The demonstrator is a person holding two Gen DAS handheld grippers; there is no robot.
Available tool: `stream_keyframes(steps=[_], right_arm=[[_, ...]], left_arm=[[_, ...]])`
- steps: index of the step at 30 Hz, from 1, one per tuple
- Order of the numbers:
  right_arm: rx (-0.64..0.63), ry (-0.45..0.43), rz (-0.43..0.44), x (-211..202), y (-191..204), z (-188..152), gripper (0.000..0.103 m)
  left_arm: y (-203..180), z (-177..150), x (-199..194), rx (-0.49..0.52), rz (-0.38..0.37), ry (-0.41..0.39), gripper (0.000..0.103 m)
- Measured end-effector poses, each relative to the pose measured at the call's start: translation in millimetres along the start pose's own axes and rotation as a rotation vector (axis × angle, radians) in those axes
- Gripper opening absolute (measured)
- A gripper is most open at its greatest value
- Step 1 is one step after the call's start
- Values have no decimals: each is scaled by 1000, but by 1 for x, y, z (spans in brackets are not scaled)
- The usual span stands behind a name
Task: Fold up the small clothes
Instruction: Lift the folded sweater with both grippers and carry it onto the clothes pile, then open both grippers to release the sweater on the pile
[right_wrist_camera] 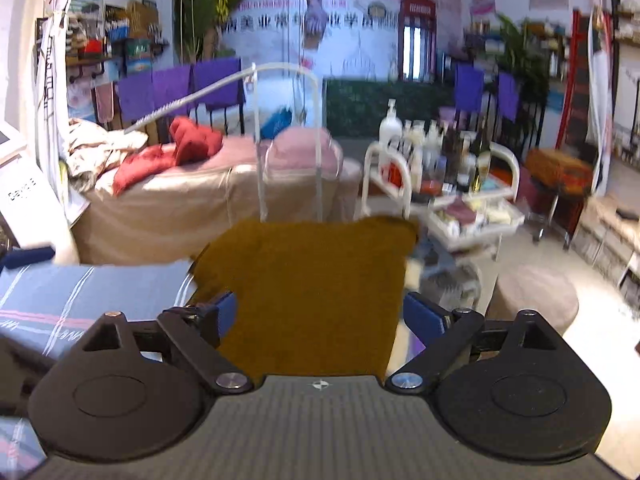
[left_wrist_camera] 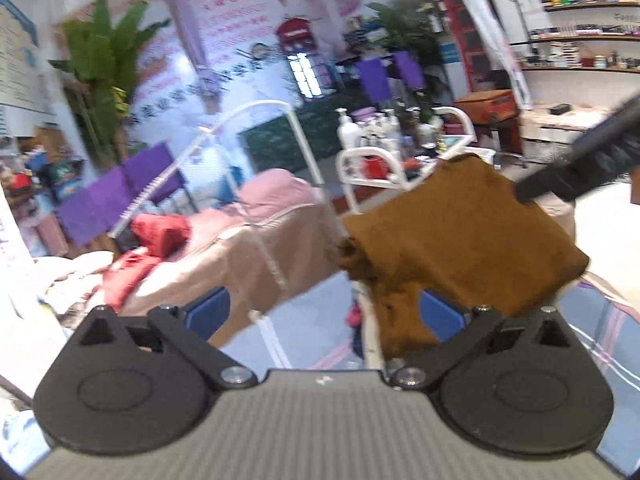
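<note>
A small brown garment [left_wrist_camera: 456,236] is folded into a rough square and hangs in the air. In the left wrist view it lies to the right, over my left gripper's right blue pad. My left gripper [left_wrist_camera: 324,316] is open and grips nothing. The other gripper's black finger [left_wrist_camera: 576,160] reaches the cloth's upper right edge. In the right wrist view the brown garment [right_wrist_camera: 312,296] lies between the wide-open fingers of my right gripper [right_wrist_camera: 320,312], draped over the gripper body. Whether anything pinches it is hidden.
A striped blue-grey bedsheet [right_wrist_camera: 80,300] lies below at the left. Behind are a pink massage bed [right_wrist_camera: 208,192] with red clothes [right_wrist_camera: 176,152], a white cart [right_wrist_camera: 440,184] with bottles, a round pouf [right_wrist_camera: 532,300] and shelves at the right.
</note>
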State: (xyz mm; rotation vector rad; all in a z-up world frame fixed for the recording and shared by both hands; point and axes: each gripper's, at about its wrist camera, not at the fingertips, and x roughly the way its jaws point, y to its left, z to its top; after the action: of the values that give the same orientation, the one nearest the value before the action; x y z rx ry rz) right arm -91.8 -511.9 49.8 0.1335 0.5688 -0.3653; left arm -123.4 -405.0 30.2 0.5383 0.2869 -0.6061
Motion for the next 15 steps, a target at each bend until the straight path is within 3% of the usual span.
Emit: stream_keyframes(steps=[3, 8, 12, 15], right_arm=[[2, 57, -2, -2, 4, -1, 103], [-40, 135, -29, 2, 14, -5, 103], [-13, 167, -24, 5, 14, -17, 103], [-32, 188, -62, 13, 16, -22, 103]], left_arm=[[6, 6, 2, -7, -33, 62, 103], [28, 6, 12, -121, -125, 166, 103], [37, -2, 23, -204, -108, 199, 103], [34, -4, 32, -199, -122, 218, 103]])
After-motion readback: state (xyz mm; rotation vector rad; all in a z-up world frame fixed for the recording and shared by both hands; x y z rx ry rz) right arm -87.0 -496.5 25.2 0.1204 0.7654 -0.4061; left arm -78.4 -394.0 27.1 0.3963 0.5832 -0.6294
